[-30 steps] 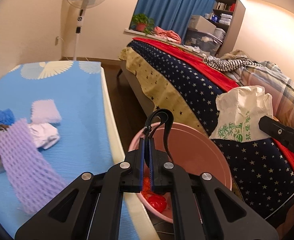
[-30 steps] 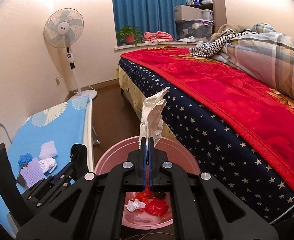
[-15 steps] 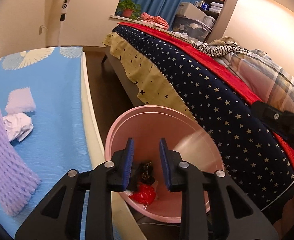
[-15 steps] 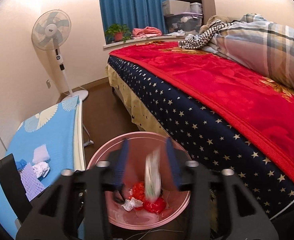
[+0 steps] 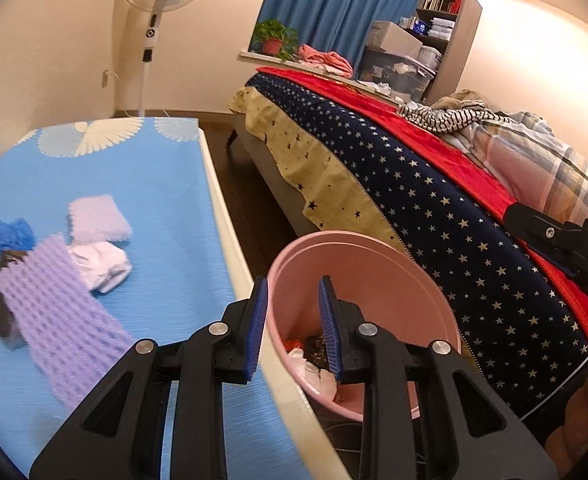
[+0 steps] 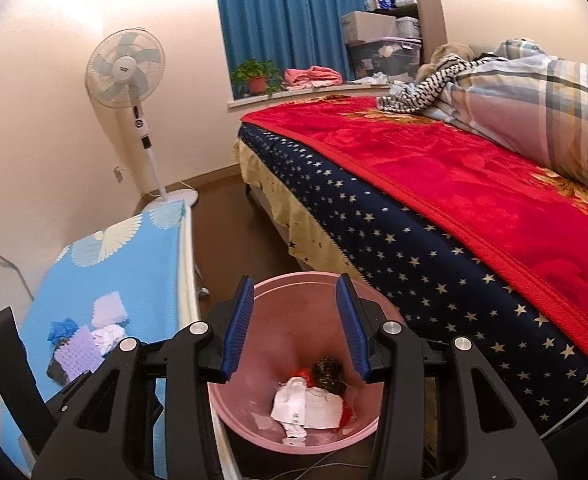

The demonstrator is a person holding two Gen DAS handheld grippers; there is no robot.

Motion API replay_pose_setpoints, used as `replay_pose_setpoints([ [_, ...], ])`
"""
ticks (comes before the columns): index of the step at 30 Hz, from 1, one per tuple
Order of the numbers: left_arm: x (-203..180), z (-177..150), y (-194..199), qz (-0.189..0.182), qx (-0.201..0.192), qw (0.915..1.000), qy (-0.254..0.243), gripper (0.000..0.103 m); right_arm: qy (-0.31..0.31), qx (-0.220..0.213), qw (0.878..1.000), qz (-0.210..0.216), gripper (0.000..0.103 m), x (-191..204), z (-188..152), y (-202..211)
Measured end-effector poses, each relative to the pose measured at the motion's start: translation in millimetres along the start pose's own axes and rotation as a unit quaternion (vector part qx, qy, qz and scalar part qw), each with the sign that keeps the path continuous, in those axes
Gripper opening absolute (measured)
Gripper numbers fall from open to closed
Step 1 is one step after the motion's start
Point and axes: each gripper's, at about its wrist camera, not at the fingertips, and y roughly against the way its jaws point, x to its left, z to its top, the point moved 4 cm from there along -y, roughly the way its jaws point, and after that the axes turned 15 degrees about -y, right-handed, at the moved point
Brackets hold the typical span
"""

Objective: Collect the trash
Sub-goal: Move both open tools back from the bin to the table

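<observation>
Blue matting (image 5: 142,184) covers the low table beside the bed, and the trash left on it sits well apart from the pink bin (image 6: 321,292) on the floor: a purple foam net (image 5: 54,304), a crumpled white tissue (image 5: 102,266), a lilac sponge (image 5: 96,218). Both grippers hang over the bin, left gripper (image 5: 292,328) and right gripper (image 6: 294,324) spread with nothing between the pads. To do the next pickup well, I'd swing left, come down over the tissue, and pinch its bulk rather than an edge

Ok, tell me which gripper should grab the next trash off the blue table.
Left. The left gripper is open, empty and beside the table's foam net; the right gripper hangs over the bin.
</observation>
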Motion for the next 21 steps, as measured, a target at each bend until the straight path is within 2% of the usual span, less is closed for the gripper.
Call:
replay_pose_setpoints([
  [10,26.7,-2.0,28.4,0.035,-0.013,0.9993,0.008,0.026,0.014,0.005,0.999,0.029,0.043,22.6,-9.0,5.6],
  [21,65.1,-9.3,61.9,0.102,-0.032,0.9941,0.018,0.022,0.027,0.015,0.997,0.065,0.041,51.0,-24.1,5.7],
])
